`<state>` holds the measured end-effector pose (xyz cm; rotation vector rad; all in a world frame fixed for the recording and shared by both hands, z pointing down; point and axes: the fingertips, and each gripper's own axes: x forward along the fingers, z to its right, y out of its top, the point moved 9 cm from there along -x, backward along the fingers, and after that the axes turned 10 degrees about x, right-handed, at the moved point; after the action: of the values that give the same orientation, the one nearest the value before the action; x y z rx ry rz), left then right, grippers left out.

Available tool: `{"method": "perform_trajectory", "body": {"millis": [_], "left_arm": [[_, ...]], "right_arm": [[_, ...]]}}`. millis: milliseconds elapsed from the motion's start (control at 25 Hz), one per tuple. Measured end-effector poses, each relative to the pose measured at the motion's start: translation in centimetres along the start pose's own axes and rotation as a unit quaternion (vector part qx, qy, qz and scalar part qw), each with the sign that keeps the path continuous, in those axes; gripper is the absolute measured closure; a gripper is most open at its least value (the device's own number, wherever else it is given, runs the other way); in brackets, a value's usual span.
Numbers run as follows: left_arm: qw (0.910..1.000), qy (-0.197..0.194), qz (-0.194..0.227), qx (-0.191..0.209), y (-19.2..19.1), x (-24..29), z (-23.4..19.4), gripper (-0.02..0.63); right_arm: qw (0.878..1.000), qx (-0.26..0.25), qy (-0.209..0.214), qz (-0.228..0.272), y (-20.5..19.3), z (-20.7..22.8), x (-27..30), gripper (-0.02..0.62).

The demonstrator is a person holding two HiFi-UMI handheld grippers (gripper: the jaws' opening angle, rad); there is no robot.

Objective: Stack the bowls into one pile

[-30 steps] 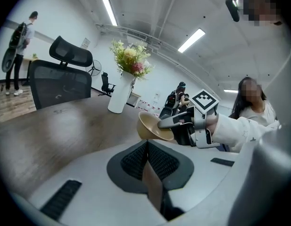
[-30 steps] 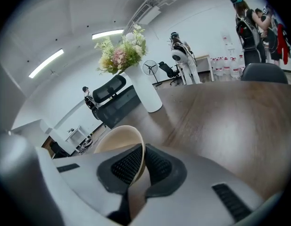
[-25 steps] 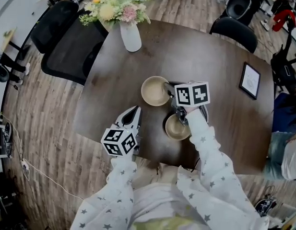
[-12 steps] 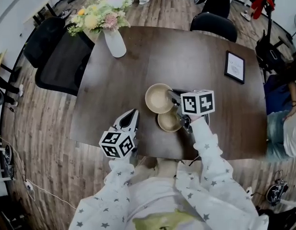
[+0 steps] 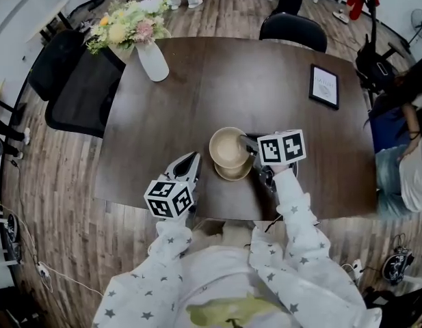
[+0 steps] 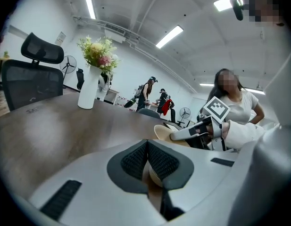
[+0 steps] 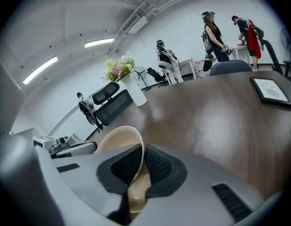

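Two tan bowls are on the dark wooden table [image 5: 197,94]. My right gripper [image 5: 247,142] is shut on the right rim of the upper bowl [image 5: 226,147]. In the right gripper view its pads [image 7: 142,150] pinch that bowl's wall [image 7: 118,140]. This bowl overlaps the second bowl [image 5: 236,175], which shows only as a crescent at its near side; I cannot tell whether they touch. My left gripper [image 5: 189,161] is shut and holds nothing, a little left of the bowls. From the left gripper view [image 6: 147,145] the bowls [image 6: 163,132] lie just ahead.
A white vase of flowers [image 5: 152,60] stands at the table's far left corner and a framed picture [image 5: 325,86] lies at the far right. Black chairs [image 5: 293,29] [image 5: 70,80] surround the table. A seated person [image 5: 409,135] is at the right edge.
My right gripper has carried its bowl toward the near bowl until it covers most of it. The left gripper has drifted a little toward the bowls.
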<state>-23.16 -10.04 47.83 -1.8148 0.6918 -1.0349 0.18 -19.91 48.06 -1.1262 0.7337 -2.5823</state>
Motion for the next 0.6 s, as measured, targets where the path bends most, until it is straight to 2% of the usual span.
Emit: {"method": "perform_trajectory", "body": {"millis": [400,600], "left_arm": [[0.9990,0.032,-0.017,-0.027,-1.2,0.4,2.7,0.581],[0.9984,0.033,-0.025,-0.038,-1.9,0.2,2.9,0.581]], "right_arm": [[0.998,-0.031,-0.016,-0.057,-2.0,0.7,-0.2,0.557],[0.995,-0.048,-0.029,-0.077,-2.6,0.7,0.5,0.557]]}}
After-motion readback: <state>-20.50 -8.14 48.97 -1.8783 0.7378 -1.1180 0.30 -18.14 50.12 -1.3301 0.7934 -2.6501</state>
